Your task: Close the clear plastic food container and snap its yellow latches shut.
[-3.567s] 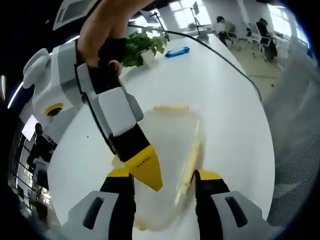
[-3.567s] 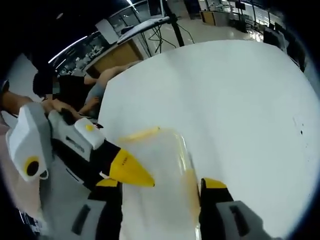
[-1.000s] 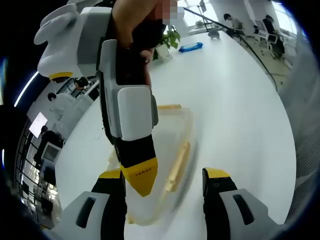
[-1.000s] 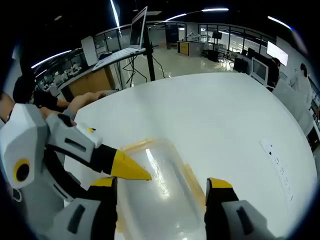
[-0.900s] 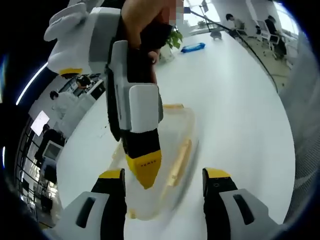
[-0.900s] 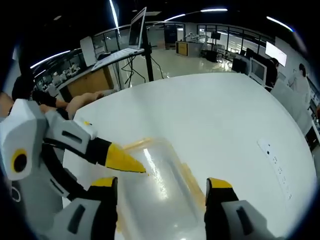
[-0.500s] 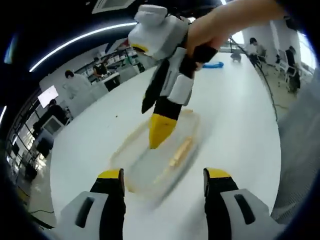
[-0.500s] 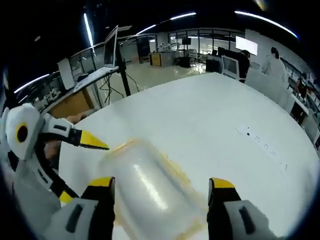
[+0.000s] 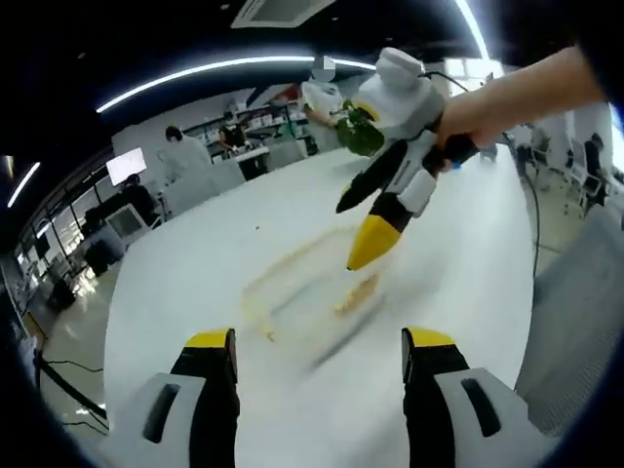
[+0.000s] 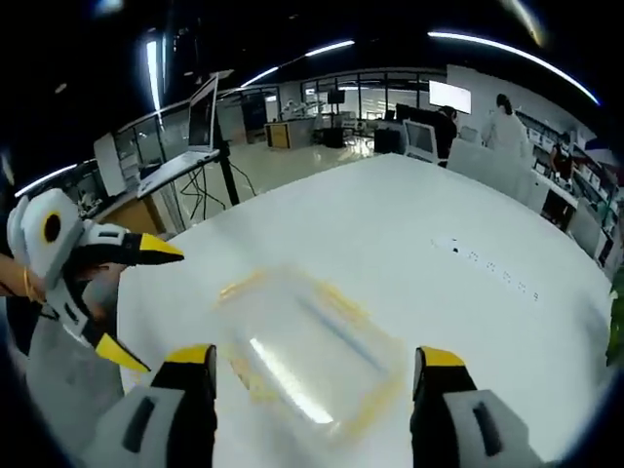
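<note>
The clear plastic container (image 10: 304, 343) lies flat on the white table (image 10: 419, 214) with its lid on and yellow latches along its edges; motion blur hides whether the latches are snapped. It is also blurred in the left gripper view, container (image 9: 297, 288). My right gripper (image 10: 314, 357) hovers over it, open and holding nothing. My left gripper (image 9: 320, 343) is open too, held back from the container. The right gripper (image 9: 370, 239), held by a hand, hangs above the container's far side. The left gripper (image 10: 136, 300) stands to the container's left, jaws spread.
A row of sockets (image 10: 492, 268) is set in the tabletop to the right. A green plant (image 9: 359, 135) stands at the table's far end. A laptop on a stand (image 10: 200, 122) is beyond the table edge, with people and desks in the background.
Both grippers have lifted up and away from the container, which now looks smaller and farther off. The right gripper's yellow tip has come off the lid.
</note>
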`<state>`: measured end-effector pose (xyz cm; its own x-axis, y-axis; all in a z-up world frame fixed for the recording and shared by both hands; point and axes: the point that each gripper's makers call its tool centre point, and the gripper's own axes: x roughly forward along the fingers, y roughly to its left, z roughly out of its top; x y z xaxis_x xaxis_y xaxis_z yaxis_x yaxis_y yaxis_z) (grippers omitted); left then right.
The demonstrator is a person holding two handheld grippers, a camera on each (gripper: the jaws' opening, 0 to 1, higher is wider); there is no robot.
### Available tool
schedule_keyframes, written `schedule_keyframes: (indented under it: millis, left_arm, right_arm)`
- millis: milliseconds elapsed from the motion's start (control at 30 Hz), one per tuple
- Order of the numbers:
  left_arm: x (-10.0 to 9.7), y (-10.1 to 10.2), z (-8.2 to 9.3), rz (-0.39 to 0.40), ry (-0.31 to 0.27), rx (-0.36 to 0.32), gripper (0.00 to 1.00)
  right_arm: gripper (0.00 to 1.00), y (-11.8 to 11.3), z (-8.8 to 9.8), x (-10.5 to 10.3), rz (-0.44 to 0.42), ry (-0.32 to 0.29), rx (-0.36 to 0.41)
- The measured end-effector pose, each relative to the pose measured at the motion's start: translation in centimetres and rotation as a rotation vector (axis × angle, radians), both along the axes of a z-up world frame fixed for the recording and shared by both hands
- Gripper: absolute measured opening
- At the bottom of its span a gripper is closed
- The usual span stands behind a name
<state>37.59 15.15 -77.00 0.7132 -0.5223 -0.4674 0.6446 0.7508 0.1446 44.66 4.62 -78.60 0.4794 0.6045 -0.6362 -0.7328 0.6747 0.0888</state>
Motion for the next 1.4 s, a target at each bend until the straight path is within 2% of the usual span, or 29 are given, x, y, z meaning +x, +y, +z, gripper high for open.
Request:
schedule_keyframes:
  millis: [300, 633, 733, 833, 933, 1033, 1167, 1400]
  left_arm:
    - [-2.5, 0.9, 1.0, 0.023, -0.007, -0.04, 0.67]
    - [-3.7, 3.4, 3.0, 0.128, -0.033, -0.134, 0.68]
    - [-3.9, 4.8, 3.5, 0.179, -0.063, -0.122, 0.64]
    - [-4.2, 5.5, 3.7, 0.2, -0.059, -0.14, 0.65]
    - [-4.5, 6.0, 3.5, 0.214, -0.051, -0.159, 0.66]
    - [-5.1, 6.3, 2.8, 0.22, -0.039, -0.154, 0.66]
    - [-5.9, 6.9, 1.9, 0.237, -0.017, -0.173, 0.67]
    - [-7.1, 7.8, 1.3, 0.265, 0.004, -0.159, 0.63]
  right_arm:
    - [0.82, -0.9, 0.3, -3.2, -0.047, -0.009, 0.031]
    - [0.82, -2.8, 0.9, -5.5, -0.104, -0.025, 0.067]
    - [0.82, -3.2, 1.2, -6.1, -0.122, -0.032, 0.084]
    - [0.83, -3.6, 1.4, -6.6, -0.136, -0.038, 0.098]
    - [0.83, -4.0, 1.7, -7.4, -0.158, -0.039, 0.124]
    - [0.83, -4.3, 2.7, -8.1, -0.187, -0.053, 0.181]
    - [0.83, -4.9, 3.2, -9.4, -0.205, -0.053, 0.218]
    - [0.83, -6.3, 3.9, -11.4, -0.256, -0.062, 0.284]
